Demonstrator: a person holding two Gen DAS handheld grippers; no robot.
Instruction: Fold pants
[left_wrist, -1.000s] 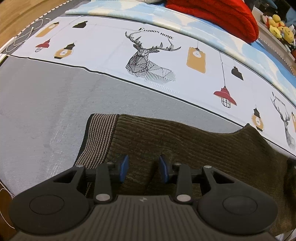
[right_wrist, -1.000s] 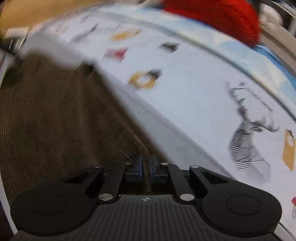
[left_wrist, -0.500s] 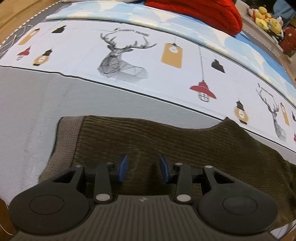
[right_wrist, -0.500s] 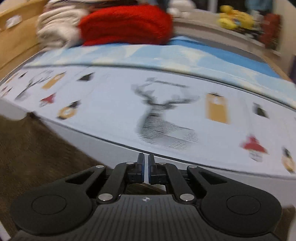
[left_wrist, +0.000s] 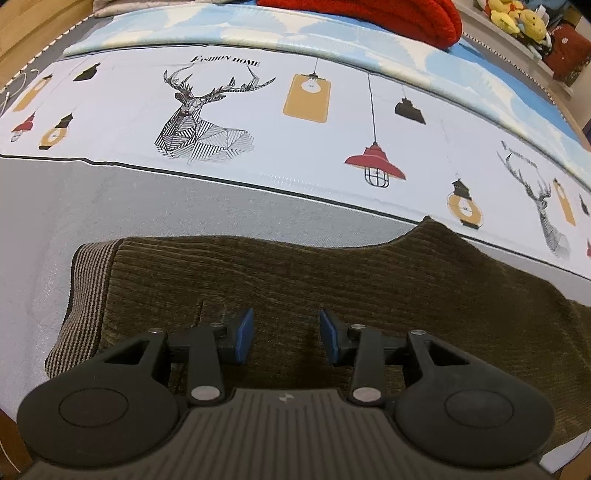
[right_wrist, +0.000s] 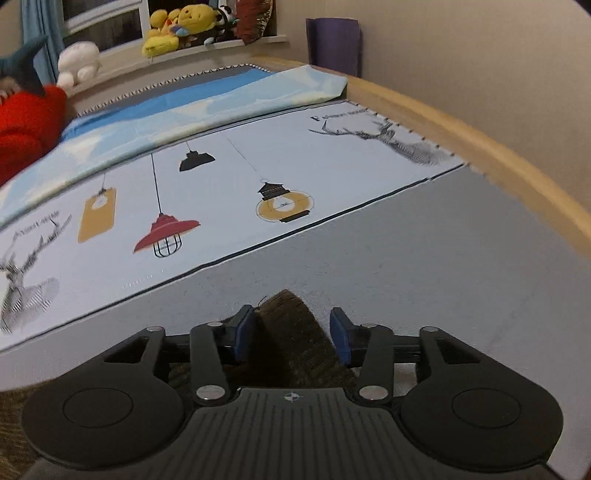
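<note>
Dark brown corduroy pants (left_wrist: 332, 273) lie flat on the grey bed cover (left_wrist: 184, 206), with the striped waistband (left_wrist: 86, 291) at the left end. My left gripper (left_wrist: 287, 336) hovers over the pants near the waistband, jaws apart, nothing pinched. In the right wrist view a narrow end of the pants (right_wrist: 288, 314) pokes up between the blue pads of my right gripper (right_wrist: 291, 334). Its jaws are opening; the left pad (right_wrist: 243, 332) is close to the cloth and the right pad stands clear of it.
A white sheet printed with deer and lamps (left_wrist: 295, 129) lies beyond the grey cover, then a blue quilt (right_wrist: 184, 107). A red blanket (left_wrist: 369, 14) and plush toys (right_wrist: 177, 26) sit at the back. A wooden bed rail (right_wrist: 480, 147) runs along the right.
The right gripper swung fast to the right along the bed, rolled, and its shut jaws parted, leaving the pants end loose between them. The left gripper drifted sideways over the pants, jaws unchanged.
</note>
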